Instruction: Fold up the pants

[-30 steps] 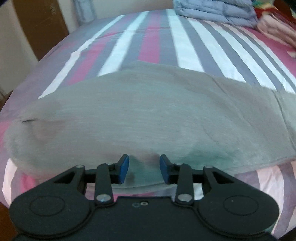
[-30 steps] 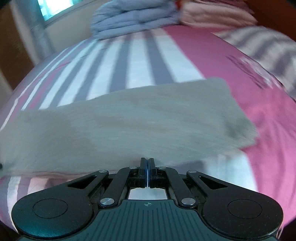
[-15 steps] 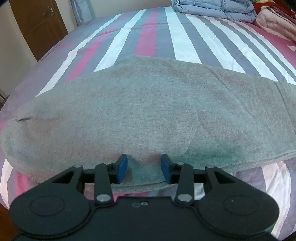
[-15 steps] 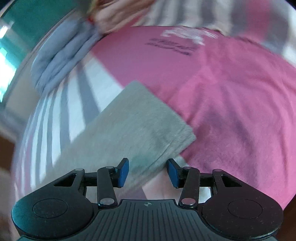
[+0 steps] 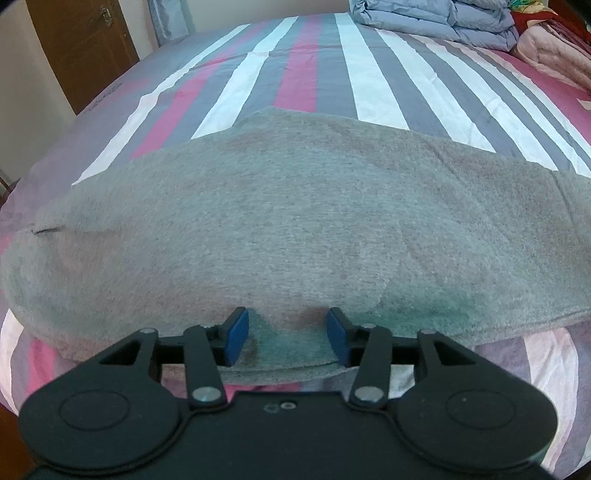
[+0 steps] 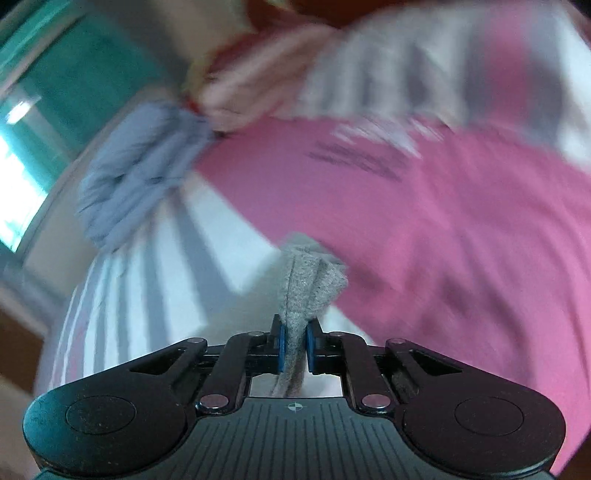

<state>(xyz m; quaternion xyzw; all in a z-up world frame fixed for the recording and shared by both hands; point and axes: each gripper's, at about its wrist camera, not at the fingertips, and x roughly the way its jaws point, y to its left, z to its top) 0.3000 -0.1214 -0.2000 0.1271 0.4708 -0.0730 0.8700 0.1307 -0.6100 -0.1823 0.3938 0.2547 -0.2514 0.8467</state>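
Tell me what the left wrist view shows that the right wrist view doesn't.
Left wrist only: the grey knit pants spread flat across the striped bedsheet, a brown wooden door, and the left gripper opening over the near hem, pads apart.

Right wrist only: the right gripper closing on a bunched corner of the pants, plus a plain pink sheet area.

Both: the pants, the sheet, the folded blue quilt.
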